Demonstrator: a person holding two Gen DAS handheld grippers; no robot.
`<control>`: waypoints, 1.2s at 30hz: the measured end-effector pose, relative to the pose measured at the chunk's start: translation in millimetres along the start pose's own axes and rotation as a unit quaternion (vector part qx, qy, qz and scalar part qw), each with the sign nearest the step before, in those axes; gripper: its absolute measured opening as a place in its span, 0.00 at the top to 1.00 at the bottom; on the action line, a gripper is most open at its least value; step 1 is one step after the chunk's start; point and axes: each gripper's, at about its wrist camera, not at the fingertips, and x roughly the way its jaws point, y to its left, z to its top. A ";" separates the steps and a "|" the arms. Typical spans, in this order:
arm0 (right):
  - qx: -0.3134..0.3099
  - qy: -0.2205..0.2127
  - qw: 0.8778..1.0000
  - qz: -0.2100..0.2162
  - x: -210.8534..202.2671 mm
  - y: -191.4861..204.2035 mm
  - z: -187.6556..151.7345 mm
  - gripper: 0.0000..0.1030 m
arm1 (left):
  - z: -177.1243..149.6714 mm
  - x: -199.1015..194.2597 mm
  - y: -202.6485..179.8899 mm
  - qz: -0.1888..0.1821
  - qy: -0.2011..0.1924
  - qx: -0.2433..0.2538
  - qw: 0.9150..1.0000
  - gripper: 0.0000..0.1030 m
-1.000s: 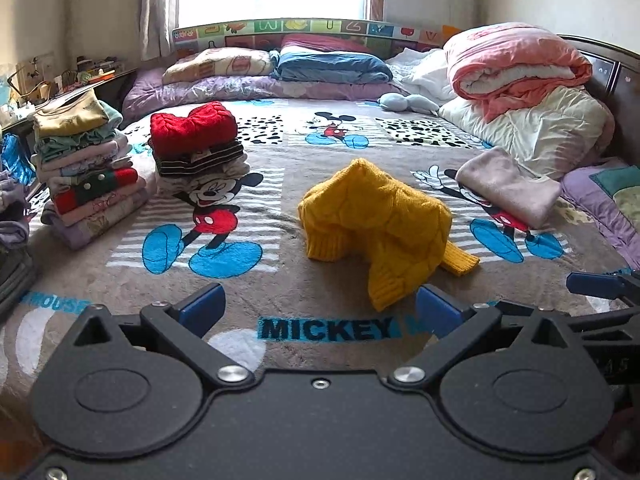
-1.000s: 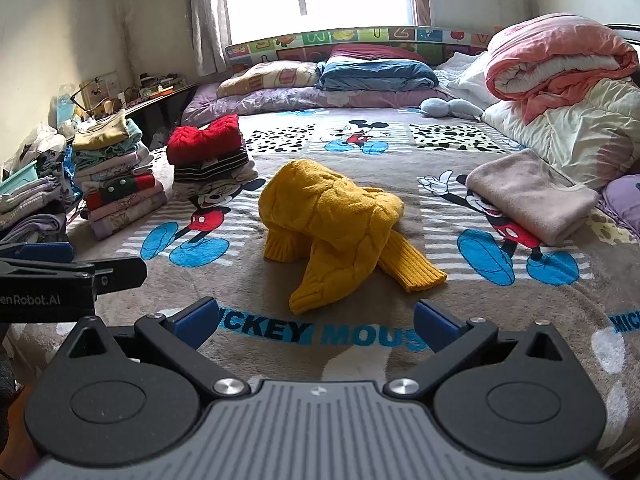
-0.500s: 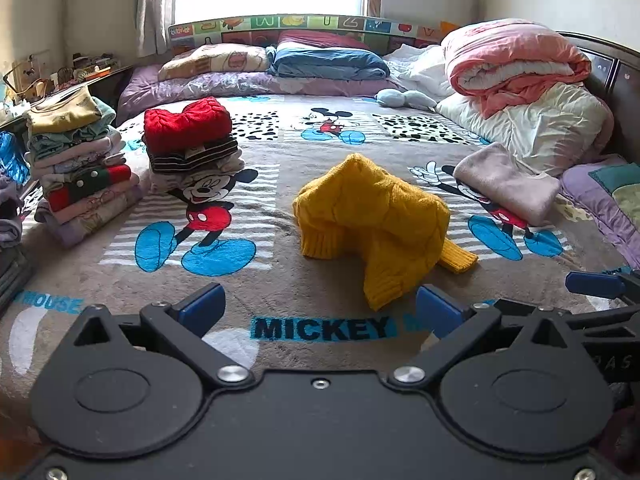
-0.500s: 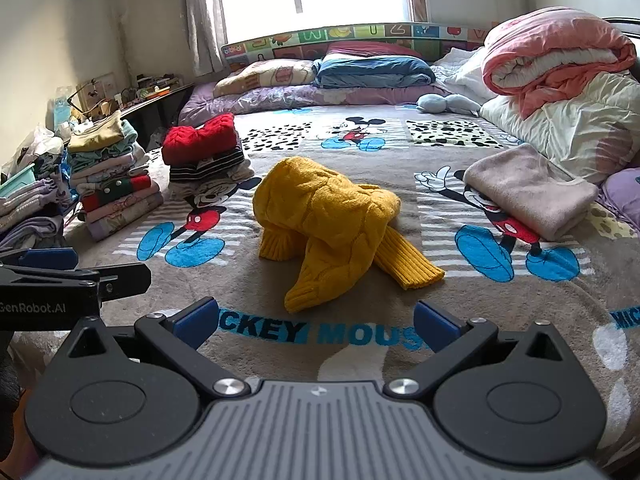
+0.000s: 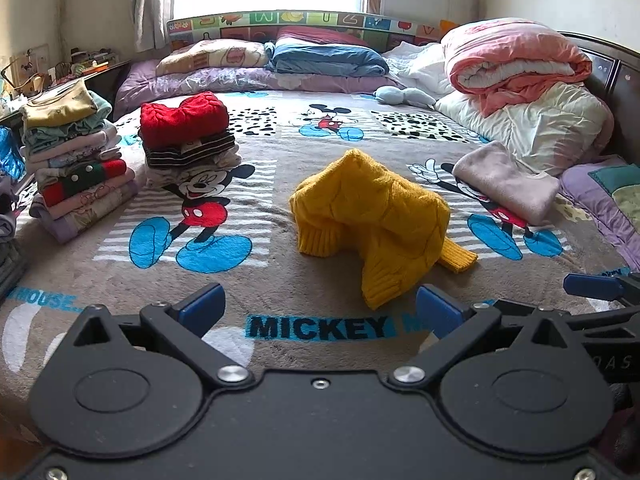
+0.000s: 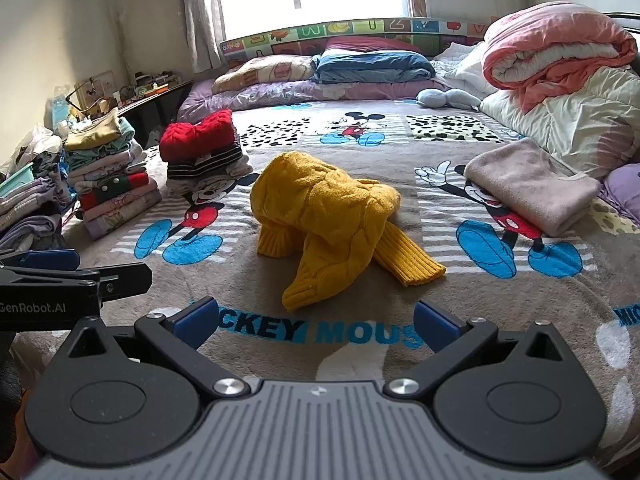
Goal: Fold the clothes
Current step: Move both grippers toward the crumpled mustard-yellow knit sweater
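A crumpled yellow knit sweater (image 5: 372, 220) (image 6: 324, 216) lies in a heap in the middle of the Mickey Mouse bedspread (image 5: 256, 280), one sleeve trailing to the right. My left gripper (image 5: 320, 312) is open and empty, just short of the sweater's near cuff. My right gripper (image 6: 316, 320) is also open and empty, a little back from the same cuff. In the right wrist view the left gripper's side (image 6: 72, 280) shows at the left edge.
A folded stack topped by a red knit (image 5: 184, 136) (image 6: 200, 148) sits left of the sweater. A taller folded pile (image 5: 76, 160) stands at the bed's left edge. A folded beige garment (image 5: 504, 180) lies right. Pillows and rolled quilts (image 5: 516, 64) line the far side.
Both grippers have edged slightly forward toward the bed and the sweater; the sweater has not moved and both stay open.
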 end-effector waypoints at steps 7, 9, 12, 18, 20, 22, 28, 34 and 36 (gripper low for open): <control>0.001 0.001 1.000 0.002 2.5 -1.2 0.6 0.00 | -0.7 5.6 -1.6 0.001 0.002 0.002 1.000 0.00; 0.001 0.002 1.000 0.002 3.4 -1.7 0.8 0.00 | -1.0 6.9 -1.5 0.001 0.003 0.003 1.000 0.00; 0.002 0.004 1.000 0.002 5.5 -2.5 0.6 0.00 | -0.2 8.8 -1.2 0.000 0.004 0.002 1.000 0.00; 0.003 0.005 1.000 0.003 9.1 -2.7 1.4 0.00 | 1.0 11.2 -1.1 -0.001 0.003 0.002 1.000 0.00; 0.004 0.006 1.000 0.003 9.8 -3.2 1.1 0.00 | 0.7 12.3 -1.3 -0.001 0.003 0.003 1.000 0.00; 0.004 0.006 1.000 0.003 10.6 -3.6 0.8 0.00 | 1.1 14.0 -1.4 -0.001 0.003 0.003 1.000 0.00; 0.009 0.013 1.000 0.006 18.1 -6.3 0.0 0.00 | 2.5 26.6 -1.1 -0.008 0.013 0.010 1.000 0.00; 0.016 0.019 1.000 0.011 33.5 -12.7 1.9 0.00 | 11.5 50.3 6.2 -0.035 0.036 0.007 0.999 0.00; 0.016 0.023 1.000 0.010 40.4 -14.6 2.9 0.00 | 16.1 60.5 10.9 -0.045 0.048 -0.003 0.998 0.00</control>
